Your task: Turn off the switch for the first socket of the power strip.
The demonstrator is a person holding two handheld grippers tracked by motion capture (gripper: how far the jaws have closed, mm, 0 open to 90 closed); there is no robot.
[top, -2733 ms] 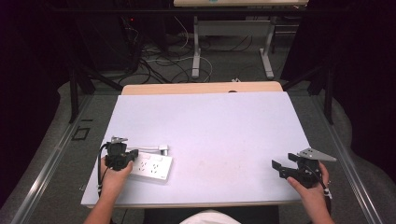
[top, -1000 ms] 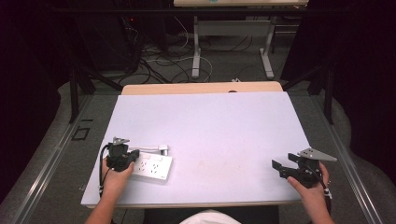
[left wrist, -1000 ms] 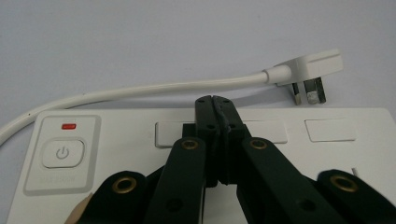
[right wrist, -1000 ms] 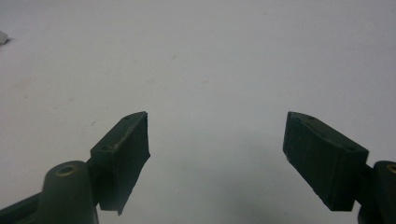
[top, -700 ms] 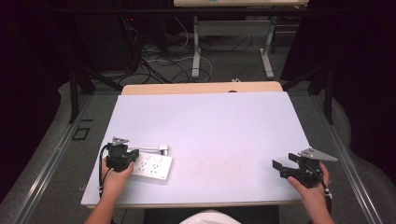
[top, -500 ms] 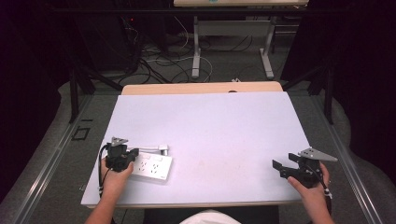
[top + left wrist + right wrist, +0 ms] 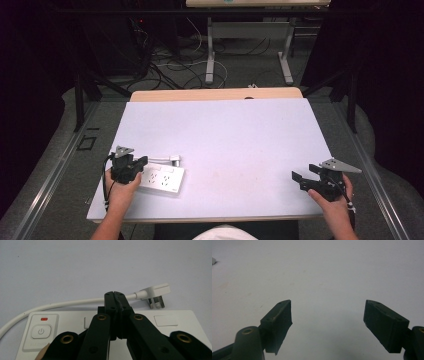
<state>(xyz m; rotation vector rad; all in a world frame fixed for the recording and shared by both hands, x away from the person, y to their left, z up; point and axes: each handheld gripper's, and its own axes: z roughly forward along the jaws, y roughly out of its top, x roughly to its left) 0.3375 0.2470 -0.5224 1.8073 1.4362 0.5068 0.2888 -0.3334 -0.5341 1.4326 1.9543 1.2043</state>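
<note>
Strip (image 7: 161, 180) lay near-left on table (image 7: 240, 135); plug (image 7: 158, 291) just beyond. Left gripper (image 7: 115, 295) pressed together, empty, over strip. Right gripper (image 7: 328, 322) spread, near-right. Strip judged rigid, light, slick — cord (image 7: 62, 304) limp; grasp plug body.

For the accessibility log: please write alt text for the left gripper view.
The left gripper, its two black jaws pressed together, sits over a white power strip on a pale table. The strip's white cable runs behind the jaws to a white plug lying prongs-down beside the strip; a power button sits at left.
</note>
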